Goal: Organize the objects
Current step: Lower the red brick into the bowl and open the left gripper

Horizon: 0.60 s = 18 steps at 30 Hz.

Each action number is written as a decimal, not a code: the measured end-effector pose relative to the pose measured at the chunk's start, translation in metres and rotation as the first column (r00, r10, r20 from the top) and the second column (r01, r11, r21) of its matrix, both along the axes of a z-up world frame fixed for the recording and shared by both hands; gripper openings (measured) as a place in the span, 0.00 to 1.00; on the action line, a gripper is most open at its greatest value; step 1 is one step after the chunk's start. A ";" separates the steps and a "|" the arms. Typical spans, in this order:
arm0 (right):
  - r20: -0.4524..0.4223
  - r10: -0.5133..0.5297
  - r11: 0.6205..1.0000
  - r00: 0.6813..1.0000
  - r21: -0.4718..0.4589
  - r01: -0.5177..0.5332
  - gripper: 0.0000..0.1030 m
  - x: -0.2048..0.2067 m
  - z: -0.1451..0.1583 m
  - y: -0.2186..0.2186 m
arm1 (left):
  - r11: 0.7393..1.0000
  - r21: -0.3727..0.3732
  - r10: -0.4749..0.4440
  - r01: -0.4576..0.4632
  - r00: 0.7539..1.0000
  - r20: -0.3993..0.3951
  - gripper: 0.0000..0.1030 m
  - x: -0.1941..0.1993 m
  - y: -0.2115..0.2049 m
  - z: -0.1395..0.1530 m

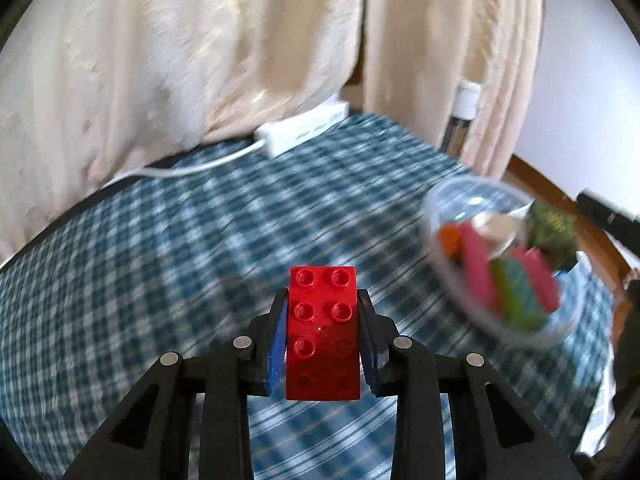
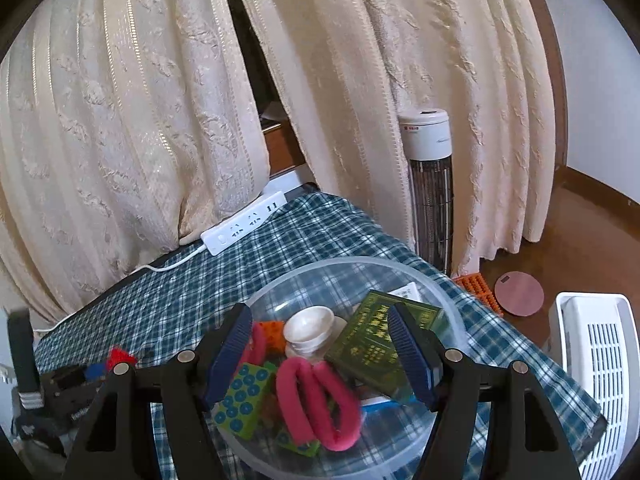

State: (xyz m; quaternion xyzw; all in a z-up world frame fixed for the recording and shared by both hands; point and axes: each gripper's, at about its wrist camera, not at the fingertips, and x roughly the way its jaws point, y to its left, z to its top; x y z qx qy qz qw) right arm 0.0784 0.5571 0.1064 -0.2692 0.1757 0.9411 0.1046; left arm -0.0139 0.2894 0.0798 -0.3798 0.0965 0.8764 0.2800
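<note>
A red studded brick [image 1: 322, 320] sits between the blue pads of my left gripper [image 1: 323, 294], which is shut on it and holds it above the blue checked tablecloth [image 1: 160, 264]. To its right stands a clear plastic bowl [image 1: 436, 204], blurred, with coloured pieces inside. In the right wrist view my right gripper [image 2: 320, 316] hangs open over that bowl [image 2: 352, 262], its pads apart above a white cup [image 2: 310, 328], a green box [image 2: 380, 340], pink foam loops [image 2: 316, 404], a green studded brick [image 2: 244, 396] and an orange brick [image 2: 272, 330]. The left gripper with the red brick [image 2: 120, 356] shows at the left.
A white power strip [image 2: 244, 226] with its cable lies at the table's far edge under cream curtains [image 2: 140, 120]. Past the right edge stand a tower fan [image 2: 430, 184] and a white slatted basket [image 2: 596, 360]. A round pink disc [image 2: 519, 293] lies on the floor.
</note>
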 end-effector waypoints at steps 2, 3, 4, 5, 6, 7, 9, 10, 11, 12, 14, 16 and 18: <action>-0.001 -0.006 1.000 1.000 -0.001 0.006 0.72 0.002 0.000 0.003 | 0.999 0.020 -0.029 0.029 1.000 -0.005 0.31 -0.002 0.015 0.008; -0.001 -0.009 1.000 1.000 -0.003 0.009 0.72 0.003 -0.001 0.005 | 0.998 0.031 -0.045 0.045 0.999 -0.008 0.31 -0.002 0.024 0.013; -0.002 -0.013 1.000 1.000 -0.004 0.013 0.72 0.005 -0.001 0.007 | 0.997 0.040 -0.058 0.059 0.998 -0.011 0.31 -0.003 0.032 0.017; -0.004 -0.018 1.000 1.000 -0.003 0.018 0.72 0.006 -0.002 0.009 | 0.996 0.048 -0.072 0.072 0.997 -0.015 0.31 -0.004 0.040 0.020; -0.005 -0.022 1.000 1.000 -0.003 0.022 0.72 0.008 -0.002 0.011 | 0.995 0.056 -0.086 0.087 0.996 -0.018 0.31 -0.004 0.049 0.023; -0.005 -0.026 1.000 1.000 -0.003 0.026 0.72 0.009 -0.002 0.013 | 0.993 0.064 -0.101 0.102 0.995 -0.019 0.31 -0.005 0.058 0.026; -0.005 -0.033 0.999 0.999 -0.005 0.033 0.72 0.012 -0.003 0.017 | 0.990 0.071 -0.121 0.122 0.992 -0.021 0.31 -0.007 0.073 0.030; -0.005 -0.036 0.999 0.999 -0.008 0.036 0.72 0.013 -0.004 0.020 | 0.989 0.072 -0.131 0.132 0.991 -0.023 0.31 -0.008 0.080 0.031; -0.003 -0.040 0.999 0.999 -0.013 0.040 0.72 0.014 -0.005 0.022 | 0.987 0.072 -0.141 0.142 0.990 -0.024 0.31 -0.008 0.088 0.032; -0.002 -0.043 0.999 0.999 -0.018 0.043 0.72 0.016 -0.006 0.025 | 0.985 0.074 -0.152 0.153 0.988 -0.021 0.31 -0.010 0.096 0.032; 0.002 -0.049 0.999 0.999 -0.024 0.049 0.72 0.018 -0.008 0.029 | 0.982 0.078 -0.171 0.171 0.985 -0.009 0.31 -0.013 0.110 0.031; 0.006 -0.055 0.998 0.998 -0.030 0.055 0.72 0.020 -0.011 0.033 | 0.979 0.077 -0.189 0.188 0.982 0.009 0.31 -0.017 0.124 0.028; 0.011 -0.060 0.998 0.998 -0.033 0.061 0.72 0.021 -0.014 0.035 | 0.977 0.073 -0.202 0.200 0.979 0.024 0.31 -0.020 0.136 0.023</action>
